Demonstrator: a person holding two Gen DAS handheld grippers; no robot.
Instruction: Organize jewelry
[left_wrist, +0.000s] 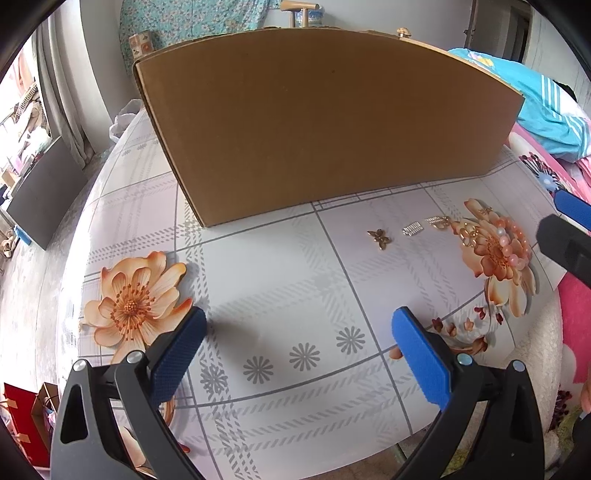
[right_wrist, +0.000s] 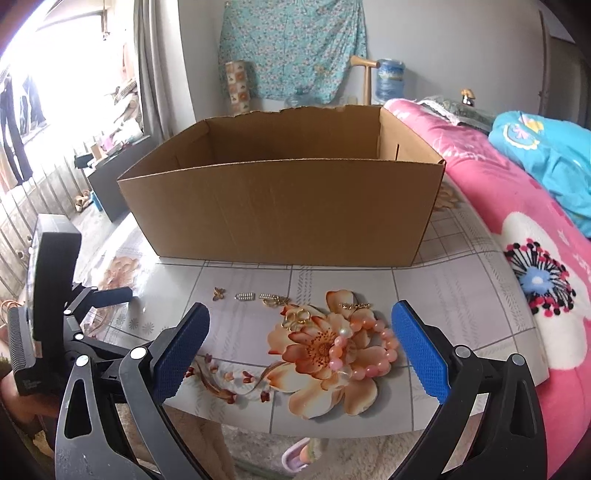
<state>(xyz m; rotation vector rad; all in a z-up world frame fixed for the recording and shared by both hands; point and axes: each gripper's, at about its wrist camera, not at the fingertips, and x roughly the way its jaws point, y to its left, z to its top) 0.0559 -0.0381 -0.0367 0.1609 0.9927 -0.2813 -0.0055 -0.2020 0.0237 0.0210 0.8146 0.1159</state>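
A pale grey wall closes the room at the back, with a turquoise flowered cloth hung on it and a blue water bottle standing below beside a wooden stand. Bright daylight pours in through the window on the left, past a grey curtain, washing out that side. A bed with a pink flowered blanket (a turquoise quilt heaped on it) fills the right, and a dark cabinet stands on the grey floor.
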